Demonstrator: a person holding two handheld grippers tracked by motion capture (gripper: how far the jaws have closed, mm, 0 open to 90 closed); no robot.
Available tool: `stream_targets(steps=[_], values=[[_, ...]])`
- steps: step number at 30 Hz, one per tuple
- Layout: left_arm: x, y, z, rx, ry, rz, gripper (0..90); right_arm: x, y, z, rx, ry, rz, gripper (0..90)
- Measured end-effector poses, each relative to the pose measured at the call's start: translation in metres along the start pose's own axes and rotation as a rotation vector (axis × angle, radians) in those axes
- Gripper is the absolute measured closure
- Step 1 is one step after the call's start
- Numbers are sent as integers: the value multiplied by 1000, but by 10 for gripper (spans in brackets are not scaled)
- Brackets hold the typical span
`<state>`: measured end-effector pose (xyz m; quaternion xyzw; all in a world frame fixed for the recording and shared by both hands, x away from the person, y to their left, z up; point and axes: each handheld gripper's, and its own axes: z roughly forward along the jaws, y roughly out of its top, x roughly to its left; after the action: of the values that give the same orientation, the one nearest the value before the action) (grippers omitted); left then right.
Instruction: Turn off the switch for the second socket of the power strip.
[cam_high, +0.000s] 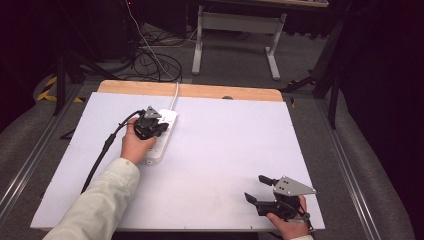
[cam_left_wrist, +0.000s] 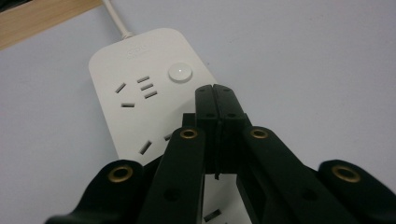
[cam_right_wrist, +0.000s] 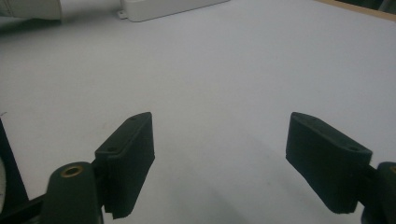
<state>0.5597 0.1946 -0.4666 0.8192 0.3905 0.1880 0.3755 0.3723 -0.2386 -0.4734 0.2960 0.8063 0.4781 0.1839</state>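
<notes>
A white power strip (cam_high: 164, 134) lies on the white table top (cam_high: 225, 140), its cord running off the far edge. In the left gripper view the power strip (cam_left_wrist: 140, 88) shows sockets and a round button (cam_left_wrist: 180, 73) near its cord end. My left gripper (cam_left_wrist: 215, 88) hovers just over the strip, jaws pressed together with nothing between them, tips close to the button. The left gripper (cam_high: 150, 125) sits over the strip's far half in the high view. My right gripper (cam_high: 257, 187) rests near the table's front right corner, jaws wide apart and empty (cam_right_wrist: 219, 135).
A wooden strip (cam_high: 190, 90) borders the table's far edge. Beyond it stand a white table frame (cam_high: 235, 30) and loose cables (cam_high: 150, 60) on the floor. A black cable (cam_high: 102, 150) trails from the left gripper across the table's left side.
</notes>
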Motion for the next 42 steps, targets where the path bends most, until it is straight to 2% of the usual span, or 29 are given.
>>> stream_targets(steps=[2,5,7,10,12,13,16,21,28,38,42], values=[[0,0,0,1,1,2,898,0,0,0,2,-2,-1,244],[-2,0,1,-5,11,30,897,-1,-1,1,7,0,2,244],[-4,1,2,-7,-4,29,898,-1,-1,1,8,-1,5,244],[-8,2,2,2,17,60,898,-1,-1,1,8,-2,4,244],[-7,1,2,-2,6,48,898,0,-1,1,10,-2,0,244],[-6,2,2,-4,21,58,898,0,-1,1,11,-3,-1,244],[-7,2,2,0,9,49,898,0,-1,1,9,-2,4,244],[-8,2,2,8,18,48,898,-1,-1,1,10,0,4,244],[-13,6,2,34,60,89,899,0,-1,1,8,2,2,244],[-15,5,2,35,63,90,899,0,-1,1,8,6,1,244],[-15,5,2,35,67,76,900,1,-1,1,7,8,0,244]])
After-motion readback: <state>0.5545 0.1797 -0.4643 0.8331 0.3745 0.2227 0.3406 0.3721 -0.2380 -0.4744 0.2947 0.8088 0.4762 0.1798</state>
